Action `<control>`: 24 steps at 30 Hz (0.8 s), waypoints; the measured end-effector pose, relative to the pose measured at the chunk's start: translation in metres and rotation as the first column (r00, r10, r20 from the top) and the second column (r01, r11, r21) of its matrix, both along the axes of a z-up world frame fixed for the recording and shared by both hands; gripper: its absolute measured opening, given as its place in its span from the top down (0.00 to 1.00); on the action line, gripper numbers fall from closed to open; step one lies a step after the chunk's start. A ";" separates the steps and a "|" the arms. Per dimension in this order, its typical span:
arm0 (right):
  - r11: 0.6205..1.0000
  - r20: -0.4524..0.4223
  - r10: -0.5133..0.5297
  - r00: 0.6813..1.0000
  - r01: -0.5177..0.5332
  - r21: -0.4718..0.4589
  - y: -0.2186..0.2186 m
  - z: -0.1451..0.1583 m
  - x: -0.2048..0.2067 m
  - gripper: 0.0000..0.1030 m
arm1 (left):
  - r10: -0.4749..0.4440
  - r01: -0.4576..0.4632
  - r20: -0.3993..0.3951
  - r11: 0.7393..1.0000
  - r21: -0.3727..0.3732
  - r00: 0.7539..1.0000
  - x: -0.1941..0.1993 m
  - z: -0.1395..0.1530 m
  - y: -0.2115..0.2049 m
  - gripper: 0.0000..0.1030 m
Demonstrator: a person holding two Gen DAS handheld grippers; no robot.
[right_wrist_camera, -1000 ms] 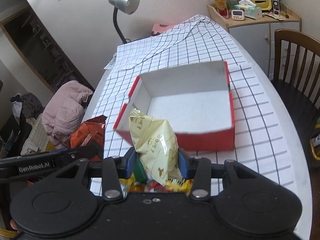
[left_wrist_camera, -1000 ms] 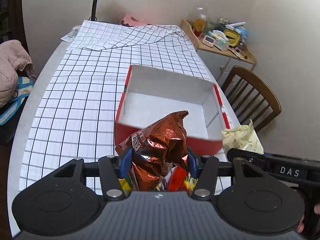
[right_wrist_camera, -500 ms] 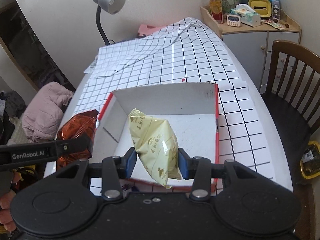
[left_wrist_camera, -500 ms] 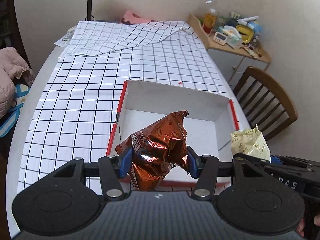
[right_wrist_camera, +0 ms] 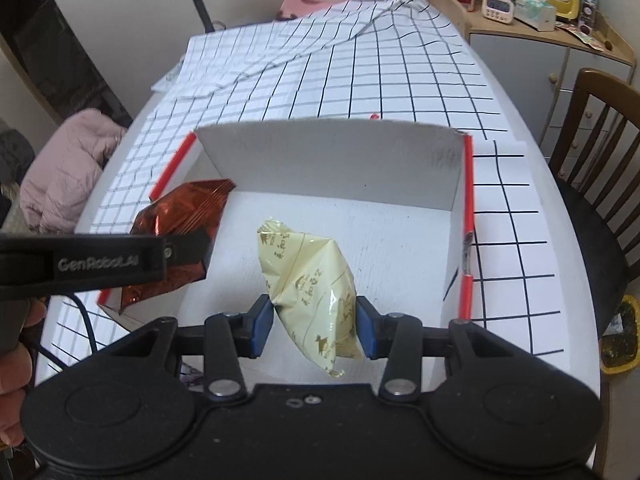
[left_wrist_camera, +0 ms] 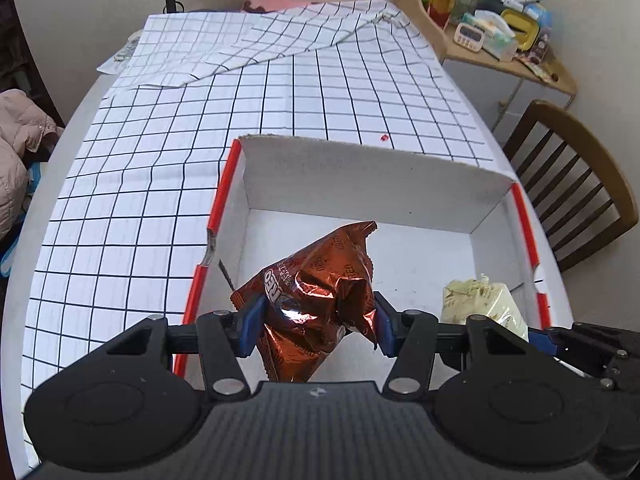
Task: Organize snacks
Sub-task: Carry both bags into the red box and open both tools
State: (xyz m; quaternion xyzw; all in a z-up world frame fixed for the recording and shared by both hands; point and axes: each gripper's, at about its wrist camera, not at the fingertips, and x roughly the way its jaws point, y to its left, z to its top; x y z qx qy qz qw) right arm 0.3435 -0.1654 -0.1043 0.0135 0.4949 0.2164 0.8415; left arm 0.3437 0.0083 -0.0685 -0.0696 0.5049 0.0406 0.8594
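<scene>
My left gripper [left_wrist_camera: 316, 330] is shut on a crumpled copper-brown Oreo snack bag [left_wrist_camera: 320, 300] and holds it over the near left part of a red box with a white inside [left_wrist_camera: 360, 188]. My right gripper [right_wrist_camera: 314, 326] is shut on a pale yellow snack bag [right_wrist_camera: 312, 280] and holds it over the middle of the same box [right_wrist_camera: 328, 160]. The yellow bag also shows in the left wrist view [left_wrist_camera: 480, 300], at the right. The brown bag [right_wrist_camera: 180, 216] and the left gripper's arm show at the left of the right wrist view. The box floor is bare.
The box sits on a white checked tablecloth [left_wrist_camera: 160, 160] on a round table. A wooden chair [left_wrist_camera: 572, 192] stands at the right. A side cabinet [right_wrist_camera: 532, 4] with bottles, a timer and tissues stands at the back right. A lamp stem [right_wrist_camera: 200, 0] rises at the back.
Both grippers have moved forward with their bags, from in front of the box's near wall to over its inside. The snack pile below them has left view.
</scene>
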 end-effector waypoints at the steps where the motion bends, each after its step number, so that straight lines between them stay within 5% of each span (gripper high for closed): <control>1: 1.000 -0.004 0.004 1.000 -0.004 -0.005 0.001 -0.003 0.002 0.58 | -0.005 0.005 -0.009 1.000 0.005 1.000 0.002 -0.004 -0.001 0.47; 19: 1.000 -0.044 -0.007 0.999 0.006 -0.026 0.002 -0.016 0.016 0.56 | -0.032 0.034 -0.057 0.999 0.038 0.998 0.013 -0.025 -0.006 0.45; 24: 0.999 -0.011 -0.009 1.000 0.009 -0.042 0.002 -0.011 0.013 0.39 | -0.027 0.029 -0.033 0.999 0.037 0.999 0.009 -0.019 -0.005 0.41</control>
